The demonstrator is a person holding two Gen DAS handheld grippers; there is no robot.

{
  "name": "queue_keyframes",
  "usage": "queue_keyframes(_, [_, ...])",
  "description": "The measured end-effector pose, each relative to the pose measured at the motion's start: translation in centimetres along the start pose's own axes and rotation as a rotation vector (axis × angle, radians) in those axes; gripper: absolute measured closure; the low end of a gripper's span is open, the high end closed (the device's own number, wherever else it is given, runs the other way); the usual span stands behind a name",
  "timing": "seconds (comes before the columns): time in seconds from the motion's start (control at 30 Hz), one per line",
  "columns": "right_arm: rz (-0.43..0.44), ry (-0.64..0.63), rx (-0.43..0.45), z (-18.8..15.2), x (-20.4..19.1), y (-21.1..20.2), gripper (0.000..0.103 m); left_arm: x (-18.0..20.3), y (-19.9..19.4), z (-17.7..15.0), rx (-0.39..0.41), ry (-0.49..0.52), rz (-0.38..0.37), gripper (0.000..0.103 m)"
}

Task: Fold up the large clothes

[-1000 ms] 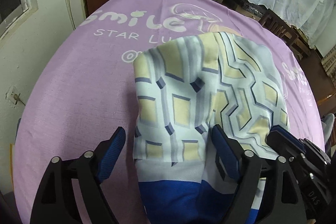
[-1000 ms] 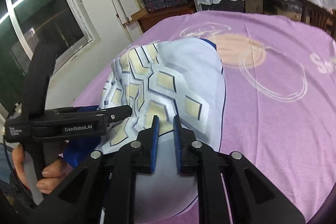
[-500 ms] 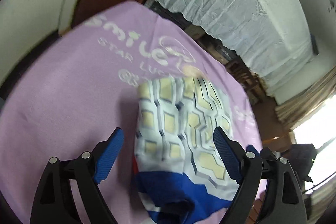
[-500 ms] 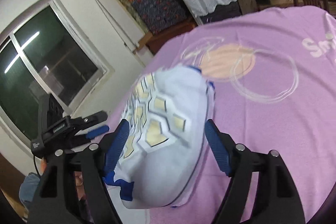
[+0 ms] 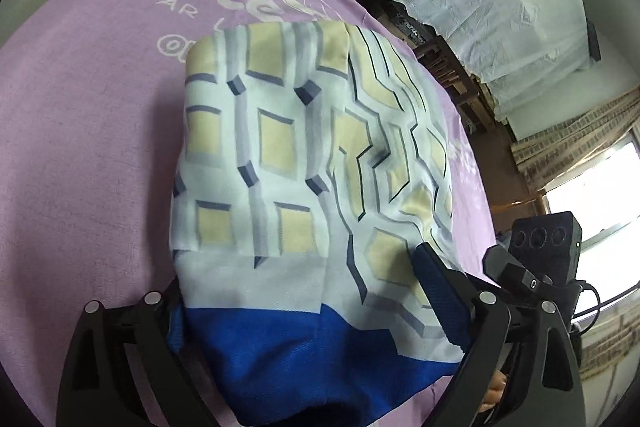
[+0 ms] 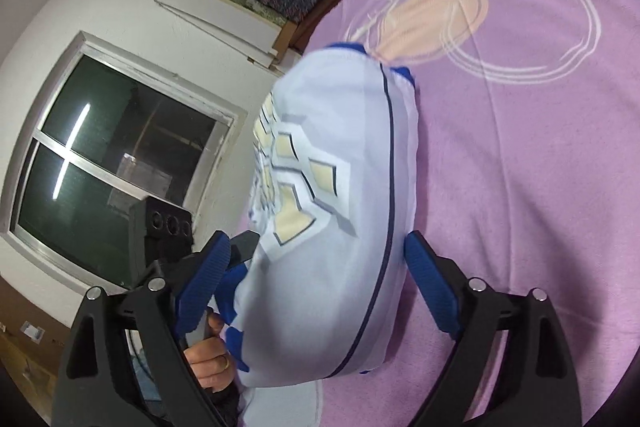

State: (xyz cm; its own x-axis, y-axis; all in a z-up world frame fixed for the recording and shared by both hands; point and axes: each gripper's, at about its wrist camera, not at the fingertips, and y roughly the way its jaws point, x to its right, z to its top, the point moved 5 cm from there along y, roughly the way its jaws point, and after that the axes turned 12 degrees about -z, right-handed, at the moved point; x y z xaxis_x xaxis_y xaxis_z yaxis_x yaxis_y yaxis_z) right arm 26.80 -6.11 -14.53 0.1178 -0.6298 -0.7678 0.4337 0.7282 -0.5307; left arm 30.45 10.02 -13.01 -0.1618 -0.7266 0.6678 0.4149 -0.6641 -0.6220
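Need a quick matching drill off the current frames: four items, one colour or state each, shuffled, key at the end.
Column 1:
1. bed sheet
2. folded garment
3. left gripper
4. window

Column 2:
A. dark glass with a reflected light strip
B. lilac with white "smile" lettering
C. jaws wide apart, straddling the fabric
D. pale geometric print with a blue band

Pairs: 1-B, 2-D, 3-C, 4-A
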Motion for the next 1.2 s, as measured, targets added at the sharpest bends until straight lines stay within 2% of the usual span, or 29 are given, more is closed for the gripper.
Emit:
queue_keyframes(0.13, [-0.027,-0.007,-0.038,-0.1,0.3,1.8,0.015,-0.3,-0.4,0.0,0.016,-0.037,-0.022,0.011])
queue_keyframes(0.17, [-0.038,-0.013,-0.029,0.1,0.3,1.9,0.015,-0.2,-0.3,-0.1,0.016,-0.044,-0.035,0.018])
queue_keyframes(0.27, [-0.082,-0.017,-0.023,0.7,0.1,2.7,0.015,0.1,-0.2,-0.2,0.018,-0.026,-0.035,0.026])
queue_keyframes(0.37, [-0.134,-0.078,-0.015,0.8,-0.6,3.9,0.015,0.1,-0.1,-0.2,0.023,-0.027,-0.032,0.033])
queue_keyframes(0.5, [-0.145,-0.105,0.013,0.6,-0.7,4.2,0.027,-0.2,0.2,0.0,0.016,-0.041,-0.045,0.039])
queue_keyframes(0.57, [-0.151,-0.1,0.025,0.4,-0.7,3.8,0.035,0.2,0.0,-0.4,0.02,-0.015,-0.047,0.041])
queue_keyframes(0.7, [-0.164,-0.097,0.02,0.0,-0.8,3.0,0.036,0.7,0.4,-0.5,0.007,0.009,-0.037,0.041])
queue_keyframes(0.8, [-0.138,-0.065,-0.011,0.5,-0.1,3.7,0.032,-0.4,1.0,-0.1,0.006,-0.053,-0.067,0.034])
queue_keyframes(0.93, [-0.126,-0.095,-0.017,0.6,-0.3,4.0,0.029,-0.8,0.9,0.0,0.011,-0.085,-0.094,0.034])
queue_keyframes(1.03, [-0.129,-0.1,-0.01,0.6,-0.3,3.9,0.03,-0.6,0.9,-0.2,0.011,-0.059,-0.075,0.037])
queue_keyframes(1.2, [-0.14,-0.099,0.004,0.3,-0.4,3.5,0.034,0.6,0.8,-0.1,0.022,0.004,-0.048,0.048])
